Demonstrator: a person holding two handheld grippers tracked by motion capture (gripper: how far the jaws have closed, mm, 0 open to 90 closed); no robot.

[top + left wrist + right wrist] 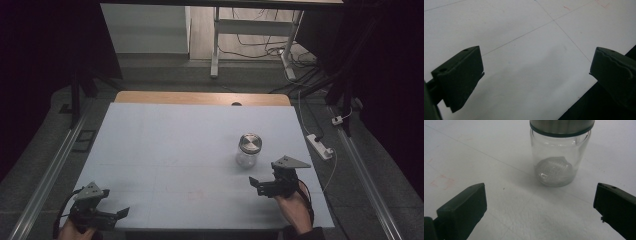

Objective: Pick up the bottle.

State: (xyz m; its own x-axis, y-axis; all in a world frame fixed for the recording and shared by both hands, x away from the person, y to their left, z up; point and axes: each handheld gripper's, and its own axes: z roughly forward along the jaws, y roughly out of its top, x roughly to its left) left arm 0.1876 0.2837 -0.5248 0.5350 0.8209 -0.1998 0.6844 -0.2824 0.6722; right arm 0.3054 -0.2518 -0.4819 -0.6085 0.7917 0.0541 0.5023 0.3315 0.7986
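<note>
A small clear glass jar [248, 150] with a silver metal lid stands upright on the white table sheet [175, 150], right of centre. In the right gripper view the jar [556, 157] stands just ahead of the jaws, with a grey mesh-like piece [554, 168] lying in its bottom. My right gripper [257, 186] [540, 197] is open, a short way in front of the jar and not touching it. Down at the near left corner, my left gripper [120, 216] [536, 67] is open over bare sheet by the table's front edge.
A wooden table edge [200, 97] runs along the far side of the sheet. On the floor to the right lie a white power strip [320, 146] and cables. White desk legs [215, 45] stand at the back. Metal rails [47, 180] flank the table.
</note>
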